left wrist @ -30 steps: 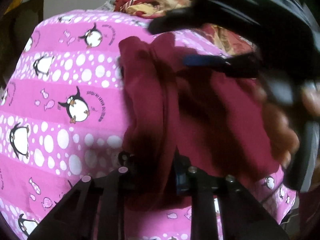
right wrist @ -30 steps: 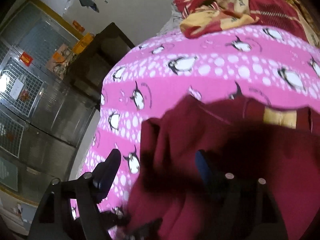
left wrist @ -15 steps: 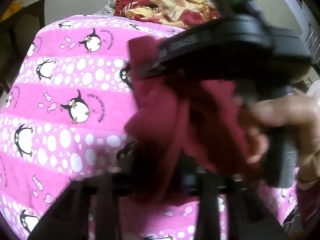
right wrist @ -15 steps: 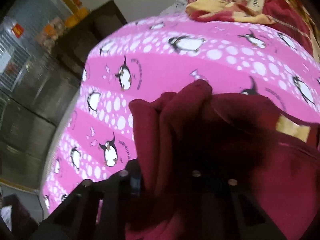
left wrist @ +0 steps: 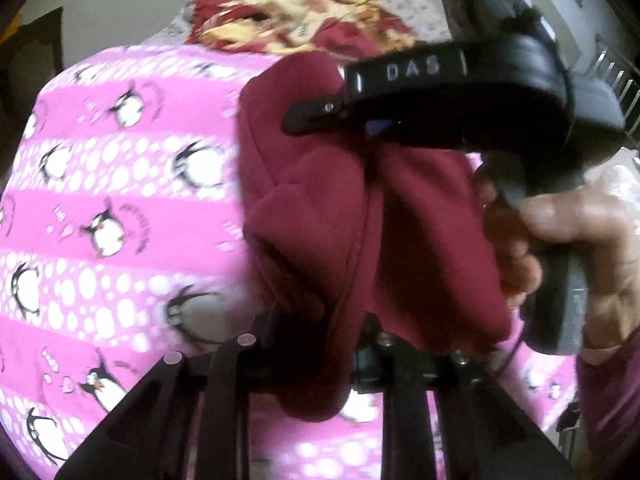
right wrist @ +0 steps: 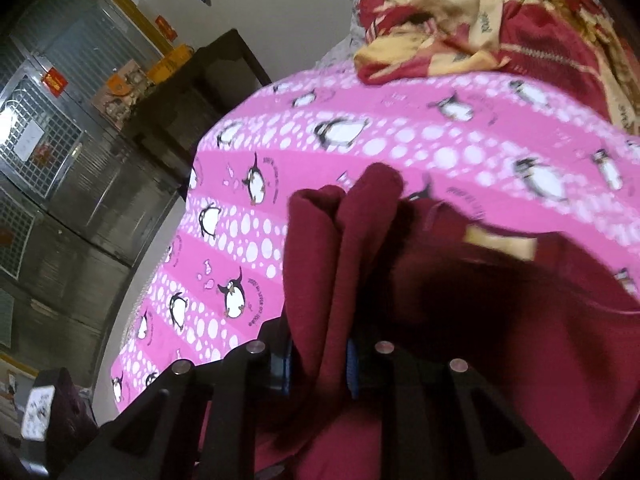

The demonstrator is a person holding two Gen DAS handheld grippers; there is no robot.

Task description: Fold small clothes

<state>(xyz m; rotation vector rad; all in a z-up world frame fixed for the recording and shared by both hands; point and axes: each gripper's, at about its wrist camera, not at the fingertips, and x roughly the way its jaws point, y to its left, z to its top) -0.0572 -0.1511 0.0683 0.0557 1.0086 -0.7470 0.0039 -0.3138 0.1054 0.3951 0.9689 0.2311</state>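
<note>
A small maroon garment (left wrist: pixel 320 208) hangs bunched over the pink penguin bedsheet (left wrist: pixel 120 184). In the left wrist view my left gripper (left wrist: pixel 320 344) is closing, a fold of the maroon cloth pinched between its fingers. The right gripper (left wrist: pixel 316 112) shows there from the side, held by a hand (left wrist: pixel 560 240), its tip dug into the garment's upper edge. In the right wrist view my right gripper (right wrist: pixel 320 364) is closing too, its blue pads (right wrist: pixel 285 364) pressing a thick fold of the garment (right wrist: pixel 320 260). A yellow label (right wrist: pixel 500 240) shows on the cloth.
A crumpled red and yellow blanket (right wrist: pixel 480 28) lies at the far end of the bed. Left of the bed stand a dark wooden cabinet (right wrist: pixel 188 96) and metal grille doors (right wrist: pixel 44 128). The sheet's left side (right wrist: pixel 224 240) is bare.
The right gripper went from wide open to shut on a fold. The left gripper stayed at the cloth. The garment has bunched and risen off the sheet.
</note>
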